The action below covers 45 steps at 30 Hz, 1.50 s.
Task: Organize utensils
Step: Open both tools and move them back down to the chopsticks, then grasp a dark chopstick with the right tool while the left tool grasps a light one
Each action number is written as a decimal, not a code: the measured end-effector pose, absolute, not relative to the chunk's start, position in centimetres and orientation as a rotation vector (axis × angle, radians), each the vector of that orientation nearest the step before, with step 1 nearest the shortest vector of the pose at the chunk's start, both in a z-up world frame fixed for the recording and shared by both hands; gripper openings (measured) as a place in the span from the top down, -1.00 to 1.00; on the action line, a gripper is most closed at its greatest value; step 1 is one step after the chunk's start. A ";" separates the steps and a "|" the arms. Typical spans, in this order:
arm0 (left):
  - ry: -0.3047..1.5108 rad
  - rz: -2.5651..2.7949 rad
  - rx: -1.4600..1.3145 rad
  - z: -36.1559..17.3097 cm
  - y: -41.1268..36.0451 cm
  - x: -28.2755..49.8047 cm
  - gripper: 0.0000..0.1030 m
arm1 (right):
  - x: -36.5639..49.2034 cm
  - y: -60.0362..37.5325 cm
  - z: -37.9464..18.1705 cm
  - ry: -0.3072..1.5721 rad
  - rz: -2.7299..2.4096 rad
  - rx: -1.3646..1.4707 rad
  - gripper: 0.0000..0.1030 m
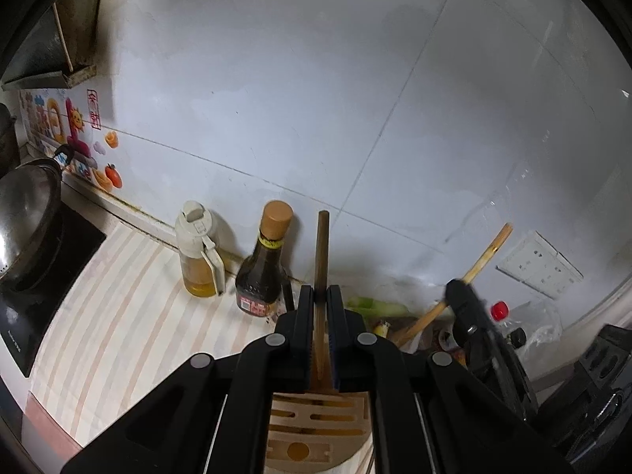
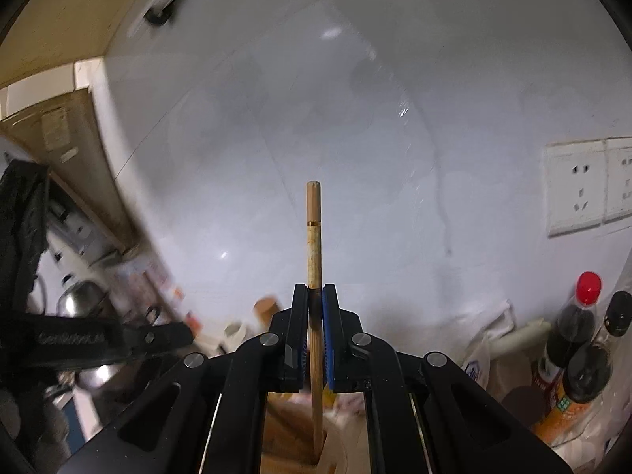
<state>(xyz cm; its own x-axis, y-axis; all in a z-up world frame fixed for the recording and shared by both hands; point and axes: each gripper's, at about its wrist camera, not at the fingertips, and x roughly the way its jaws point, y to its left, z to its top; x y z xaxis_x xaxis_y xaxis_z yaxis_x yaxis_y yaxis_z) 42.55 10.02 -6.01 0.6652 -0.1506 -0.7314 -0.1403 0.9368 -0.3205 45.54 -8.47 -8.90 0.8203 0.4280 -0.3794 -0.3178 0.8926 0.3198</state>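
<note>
My left gripper (image 1: 320,296) is shut on a dark brown wooden stick (image 1: 322,245), probably a chopstick, held upright over a slotted wooden utensil block (image 1: 316,426) below the fingers. My right gripper (image 2: 315,296) is shut on a pale bamboo stick (image 2: 313,233) with a thin gold band, also upright; its lower end reaches down toward a wooden holder (image 2: 288,430). In the left wrist view the right gripper (image 1: 466,304) shows at the right, holding the pale stick (image 1: 488,254) tilted. The left gripper (image 2: 79,339) shows blurred at the left of the right wrist view.
An oil dispenser (image 1: 197,252) and a dark sauce bottle (image 1: 262,264) stand by the tiled wall. A wok (image 1: 27,217) sits on the stove at left. Red-capped bottles (image 2: 576,324), bags and greens (image 1: 375,304) crowd the right corner. Wall sockets (image 2: 580,185) are on the right.
</note>
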 end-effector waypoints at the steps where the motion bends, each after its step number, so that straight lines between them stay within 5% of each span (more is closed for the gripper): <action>1: 0.855 -0.014 -0.374 -6.0 10.0 42.4 0.91 | 45.4 -8.6 -8.9 0.491 0.423 0.249 0.85; 3: 0.864 -0.028 -0.390 -5.8 10.1 42.0 0.89 | 45.1 -9.3 -9.1 0.551 0.464 0.256 0.82; 5: 0.877 -0.052 -0.400 -5.5 10.0 41.7 0.86 | 44.7 -9.9 -9.0 0.614 0.500 0.261 0.46; 7: 0.870 -0.058 -0.387 -4.8 9.9 41.0 0.62 | 44.3 -10.7 -8.7 0.652 0.529 0.284 -0.16; 9: 0.861 -0.025 -0.361 -3.9 9.9 40.2 -0.69 | 43.5 -11.6 -8.1 0.664 0.516 0.293 -0.31; 10: 0.848 -0.007 -0.356 -3.5 10.1 39.7 -0.83 | 43.0 -12.3 -7.7 0.666 0.498 0.301 -0.32; 22: 0.821 0.114 -0.231 -5.8 9.2 31.4 -1.00 | 36.5 -20.2 -7.9 0.769 0.185 0.311 -0.67; 25: 0.887 0.107 -0.213 -9.1 8.0 29.9 -1.00 | 35.2 -22.4 -10.9 0.845 0.123 0.331 -0.84; 34: 1.161 0.102 -0.101 -21.2 3.0 27.8 -1.00 | 33.7 -25.5 -22.7 1.176 0.027 0.271 -0.83; 40: 1.287 0.105 -0.013 -26.9 0.2 27.4 -1.00 | 33.8 -24.2 -30.4 1.392 0.038 0.209 -0.15; 45: 1.336 0.048 0.046 -29.4 -2.1 26.8 -1.00 | 33.7 -22.7 -33.9 1.479 0.037 0.137 0.22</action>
<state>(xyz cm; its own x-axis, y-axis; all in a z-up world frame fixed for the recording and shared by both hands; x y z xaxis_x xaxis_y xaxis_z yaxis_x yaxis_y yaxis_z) 26.85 -2.09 -29.36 0.2315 0.0613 -0.9709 -0.0085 0.9981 0.0610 33.69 -22.74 -33.92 0.0931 0.1090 -0.9897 0.0590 0.9916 0.1148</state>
